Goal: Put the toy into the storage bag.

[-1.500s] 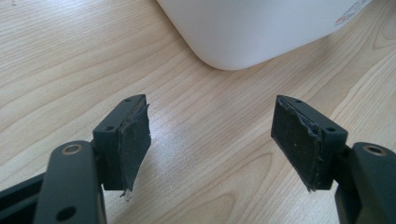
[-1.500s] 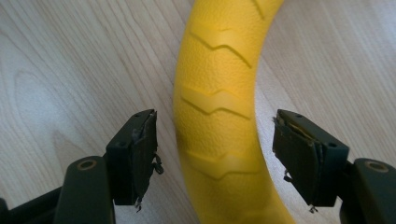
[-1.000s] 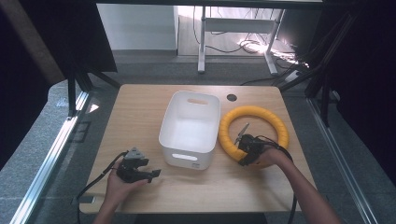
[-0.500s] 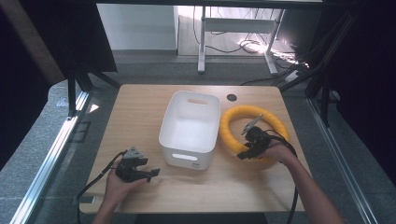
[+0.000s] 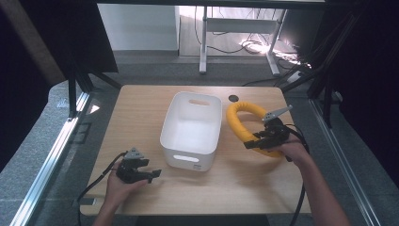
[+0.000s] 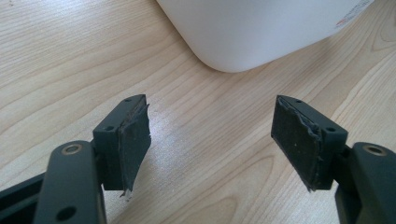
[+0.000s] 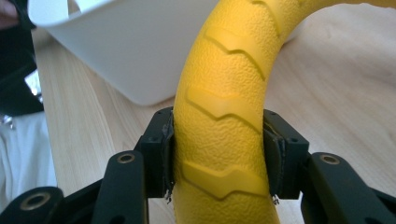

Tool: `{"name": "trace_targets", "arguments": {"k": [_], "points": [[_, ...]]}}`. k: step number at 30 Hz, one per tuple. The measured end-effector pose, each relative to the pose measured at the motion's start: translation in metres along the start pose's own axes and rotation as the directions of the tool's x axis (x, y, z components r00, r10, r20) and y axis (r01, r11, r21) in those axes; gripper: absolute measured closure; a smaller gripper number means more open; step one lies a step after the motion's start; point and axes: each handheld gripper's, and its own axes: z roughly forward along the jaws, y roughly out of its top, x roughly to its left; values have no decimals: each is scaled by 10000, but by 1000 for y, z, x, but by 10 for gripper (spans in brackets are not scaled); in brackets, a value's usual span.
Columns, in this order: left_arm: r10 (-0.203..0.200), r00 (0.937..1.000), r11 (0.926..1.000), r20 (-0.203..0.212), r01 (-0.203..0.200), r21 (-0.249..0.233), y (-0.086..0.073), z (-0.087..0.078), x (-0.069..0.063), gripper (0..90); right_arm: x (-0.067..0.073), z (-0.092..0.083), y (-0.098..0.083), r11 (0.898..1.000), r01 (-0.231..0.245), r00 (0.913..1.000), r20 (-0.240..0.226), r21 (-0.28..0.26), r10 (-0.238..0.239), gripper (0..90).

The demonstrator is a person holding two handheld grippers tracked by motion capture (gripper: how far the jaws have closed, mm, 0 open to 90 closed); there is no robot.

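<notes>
A: Ring [image 5: 241,123] status? We need looks and location first.

B: Yellow, thick, pebbled surface with raised zigzag ribs, as we see it in the right gripper view. It sits on the wooden table [image 5: 141,113], just right of the white bin [image 5: 192,129], near side apparently raised off the wood.

A: Who has it?

B: Right gripper [image 5: 258,142]. We see both pads pressed against the sides of the ring tube [image 7: 224,130], jaws closed onto it with the tube filling the gap. In the high view the right hand [image 5: 292,149] comes in from the lower right, forearm angled up toward the ring's near-left arc.

A: Left side?

B: Left gripper [image 5: 149,174] low at the near-left of the table, held in the left hand [image 5: 120,186], pointing right toward the bin. Jaws spread wide, nothing between them but bare wood; worn pads [image 6: 135,140] visible.

A: Anything one view gives that another misses?

B: Left gripper view shows the bin's rounded bottom corner [image 6: 261,32] close ahead of the jaws, apart from them. Right gripper view gives the ribbing and the clamp contact, which the high view is too coarse for. High view adds the bin's handle slots and a dark round grommet [image 5: 234,98] at the table's far edge.
</notes>
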Motion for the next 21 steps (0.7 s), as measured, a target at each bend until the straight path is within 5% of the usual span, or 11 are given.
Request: {"name": "trace_targets", "arguments": {"k": [13, 15, 16, 21], "points": [[-61, 10000, 10000, 34, 61, -75, 1, -1, 0, 285, -2, -26, -2, 9861, -335, 9994, -23, -1627, 336, 515], [-68, 10000, 10000, 43, 68, -73, 1, -1, 0, 285, -2, -33, -3, 9765, -426, 9991, -41, -2114, 427, 515], [-71, 10000, 9999, 44, 71, -73, 1, -1, 0, 285, -2, -39, -4, 9637, -487, 9988, -115, -2625, 473, 515], [-77, 10000, 9999, 48, 77, -72, 1, 0, 0, 285, 0, -46, -6, 9477, -517, 9986, -225, -3150, 470, 515]]}}
